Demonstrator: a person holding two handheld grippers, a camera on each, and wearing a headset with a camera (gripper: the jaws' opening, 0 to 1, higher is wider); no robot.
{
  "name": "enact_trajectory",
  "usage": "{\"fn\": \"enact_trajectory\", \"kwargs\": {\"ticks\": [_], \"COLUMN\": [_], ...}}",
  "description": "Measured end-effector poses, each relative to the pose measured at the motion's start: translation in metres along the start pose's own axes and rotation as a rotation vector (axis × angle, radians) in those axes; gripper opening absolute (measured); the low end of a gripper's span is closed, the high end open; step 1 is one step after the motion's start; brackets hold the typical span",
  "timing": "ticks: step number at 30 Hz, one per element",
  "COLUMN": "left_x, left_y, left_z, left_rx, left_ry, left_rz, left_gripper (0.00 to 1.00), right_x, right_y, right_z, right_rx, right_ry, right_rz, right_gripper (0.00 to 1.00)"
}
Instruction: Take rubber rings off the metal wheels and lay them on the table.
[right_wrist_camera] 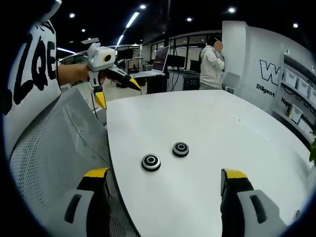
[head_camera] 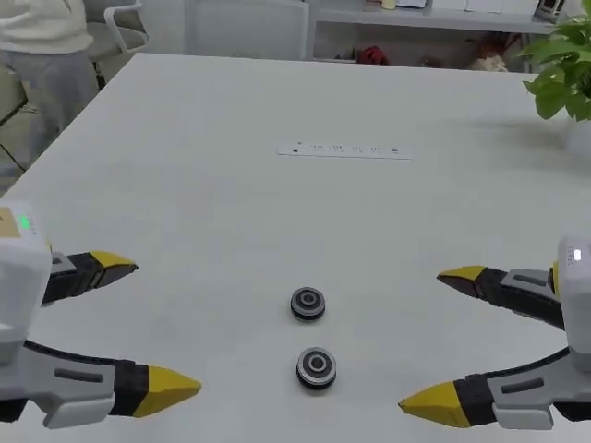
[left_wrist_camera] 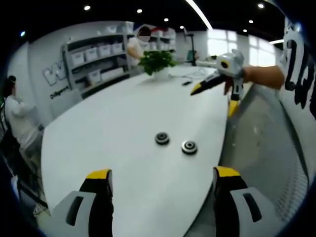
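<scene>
Two small metal wheels with black rubber rings lie flat on the white table: the farther wheel (head_camera: pixel 307 304) (left_wrist_camera: pixel 162 138) (right_wrist_camera: pixel 180 149) and the nearer wheel (head_camera: pixel 316 367) (left_wrist_camera: pixel 189 147) (right_wrist_camera: pixel 151 162), close to the front edge. My left gripper (head_camera: pixel 143 325) (left_wrist_camera: pixel 160 180) (right_wrist_camera: pixel 116 89) is open at the left, well apart from both. My right gripper (head_camera: pixel 441 340) (right_wrist_camera: pixel 165 180) (left_wrist_camera: pixel 213 97) is open at the right, also clear of them. Nothing is between either pair of yellow-tipped fingers.
A flush power strip panel (head_camera: pixel 344 149) sits mid-table. A potted plant (head_camera: pixel 563 65) (left_wrist_camera: pixel 157 62) stands at the far right corner. A person (right_wrist_camera: pixel 211 64) stands beyond the table's far left; shelves (left_wrist_camera: pixel 98 61) line the wall. A mesh chair (right_wrist_camera: pixel 64 148) is at the near edge.
</scene>
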State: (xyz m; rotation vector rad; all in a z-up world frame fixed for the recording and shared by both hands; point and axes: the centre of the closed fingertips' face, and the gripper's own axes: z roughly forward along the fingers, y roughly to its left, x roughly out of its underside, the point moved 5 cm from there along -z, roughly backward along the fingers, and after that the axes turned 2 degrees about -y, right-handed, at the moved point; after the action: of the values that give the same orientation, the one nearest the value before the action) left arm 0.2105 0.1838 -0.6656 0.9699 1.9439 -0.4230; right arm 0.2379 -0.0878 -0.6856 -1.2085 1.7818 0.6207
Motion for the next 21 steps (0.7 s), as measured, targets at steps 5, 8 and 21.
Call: {"fn": "enact_trajectory", "kwargs": {"ticks": [5,8,21], "left_x": [-0.0013,-0.0013,-0.0036], "left_y": [0.0010,0.0019,0.0041], "left_z": [-0.0005,-0.0011,0.0019], "left_rx": [-0.005,-0.005,-0.002], "left_ry": [-0.002,0.003,-0.003], "left_rz": [0.005,0.006,0.020], "left_gripper": [0.85,0.85,0.85], "right_x": [-0.0026,-0.0026,-0.0015], "right_y": [-0.0020,-0.0040,-0.0041], "right_z": [0.0002,0.0004,0.0004], "right_rx": [0.000,0.000,0.002], "right_ry": [-0.009,-0.013,-0.013], "right_rz": [-0.005,-0.006,-0.006], "right_gripper": [0.89,0.89,0.88]}}
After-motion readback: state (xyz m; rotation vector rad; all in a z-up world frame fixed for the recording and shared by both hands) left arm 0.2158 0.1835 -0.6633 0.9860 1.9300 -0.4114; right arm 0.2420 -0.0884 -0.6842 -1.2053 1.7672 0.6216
